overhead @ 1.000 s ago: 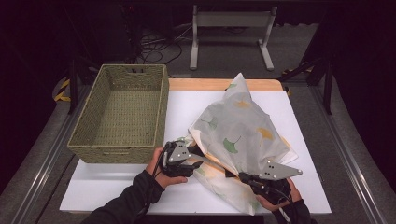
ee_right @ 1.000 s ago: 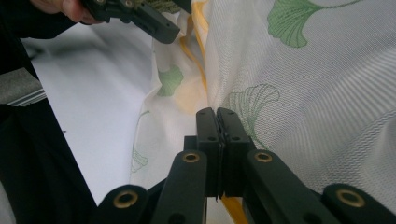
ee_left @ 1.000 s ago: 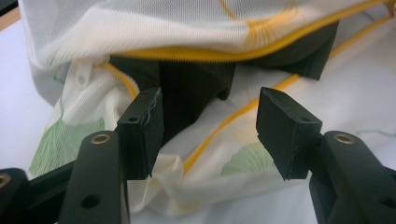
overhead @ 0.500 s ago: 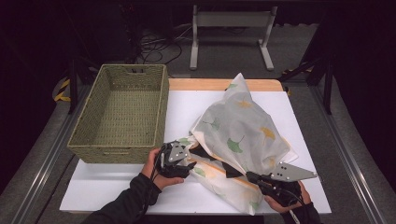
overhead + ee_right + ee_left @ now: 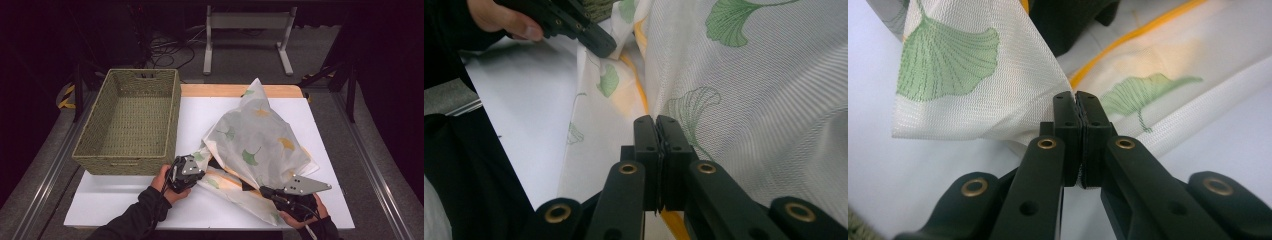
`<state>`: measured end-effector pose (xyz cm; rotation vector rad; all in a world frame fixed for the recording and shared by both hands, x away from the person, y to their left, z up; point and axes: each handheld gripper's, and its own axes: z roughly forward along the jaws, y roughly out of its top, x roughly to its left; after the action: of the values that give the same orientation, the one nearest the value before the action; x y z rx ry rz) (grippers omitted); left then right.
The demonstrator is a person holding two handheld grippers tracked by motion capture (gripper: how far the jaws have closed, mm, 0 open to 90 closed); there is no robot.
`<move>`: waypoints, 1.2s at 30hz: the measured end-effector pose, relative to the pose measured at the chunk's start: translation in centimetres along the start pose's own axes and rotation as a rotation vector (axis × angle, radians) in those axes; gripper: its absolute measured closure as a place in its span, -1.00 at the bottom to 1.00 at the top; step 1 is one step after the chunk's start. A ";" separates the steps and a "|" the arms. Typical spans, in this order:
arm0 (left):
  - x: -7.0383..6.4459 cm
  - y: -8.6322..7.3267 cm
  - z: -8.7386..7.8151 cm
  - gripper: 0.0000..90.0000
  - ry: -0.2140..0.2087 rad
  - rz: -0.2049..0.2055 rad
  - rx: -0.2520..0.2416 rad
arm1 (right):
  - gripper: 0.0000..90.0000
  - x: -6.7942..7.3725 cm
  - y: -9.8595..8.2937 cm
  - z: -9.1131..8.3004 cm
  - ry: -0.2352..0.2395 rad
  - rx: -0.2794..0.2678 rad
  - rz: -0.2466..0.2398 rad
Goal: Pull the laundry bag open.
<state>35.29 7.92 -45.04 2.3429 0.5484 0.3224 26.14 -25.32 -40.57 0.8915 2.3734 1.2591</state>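
Two grippers clench one leaf-print cloth [image 5: 260, 142] at lower centre: left gripper [image 5: 196, 172] and right gripper [image 5: 264, 191].

A leaf-printed cloth [image 5: 255, 142] lies bunched on the white board [image 5: 125, 200]. The left gripper [image 5: 192, 172] touches its near-left edge; the right gripper [image 5: 265, 191] touches its near edge. A wicker basket [image 5: 131, 120] stands left of the cloth, apart from it.
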 end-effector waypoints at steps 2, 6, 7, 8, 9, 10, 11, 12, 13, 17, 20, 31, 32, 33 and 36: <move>-0.5 -0.4 -0.6 0.97 -0.002 0.006 -0.003 | 0.96 0.0 0.0 0.1 0.003 0.004 -0.001; -1.5 -1.5 -1.8 0.97 0.000 0.026 -0.002 | 0.96 0.2 -0.1 0.6 0.007 0.017 -0.008; -1.9 -1.9 -2.1 0.97 -0.007 0.019 -0.004 | 0.96 0.2 -0.1 0.7 0.008 0.021 -0.008; -2.2 -2.3 -2.4 0.97 -0.010 0.017 -0.010 | 0.95 0.3 -0.1 0.8 0.009 0.026 -0.010; -2.5 -2.6 -2.6 0.96 -0.013 0.009 -0.017 | 0.95 0.4 -0.1 0.9 0.008 0.030 -0.013; -2.7 -2.9 -2.8 0.96 -0.018 0.010 -0.017 | 0.95 0.4 -0.2 1.0 0.009 0.033 -0.013; -3.0 -3.2 -3.1 0.94 -0.026 0.013 -0.015 | 0.95 0.5 -0.2 1.2 0.013 0.036 -0.014; -3.1 -3.4 -3.3 0.90 -0.027 0.009 -0.016 | 0.95 0.5 -0.2 1.3 0.011 0.043 -0.017; -3.2 -3.7 -3.5 0.84 -0.034 0.005 -0.016 | 0.95 0.5 -0.2 1.4 0.013 0.043 -0.017; -2.9 -4.6 -4.4 0.67 -0.028 -0.019 -0.030 | 0.95 0.6 -0.3 1.6 0.017 0.053 -0.017; -2.0 -4.9 -5.7 0.44 0.006 -0.052 -0.085 | 0.95 0.5 -0.3 1.7 0.008 0.070 -0.022; 0.4 -5.4 -5.8 -0.31 0.088 -0.154 -0.110 | 0.96 -0.2 -0.8 0.0 0.012 0.062 0.005; 0.4 -5.3 -5.8 -0.33 0.081 -0.148 -0.114 | 0.96 -0.3 -0.9 -0.2 0.010 0.061 0.010; 0.2 -5.1 -5.9 -0.36 0.077 -0.135 -0.123 | 0.96 -0.4 -1.1 -0.3 0.010 0.063 0.011; -0.4 -4.5 -6.0 -0.36 0.058 -0.098 -0.153 | 0.96 -0.3 -1.1 -0.4 0.010 0.067 0.005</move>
<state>31.37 14.21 -43.77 2.1573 0.6415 0.3746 25.75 -26.23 -41.29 0.9129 2.4359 1.1948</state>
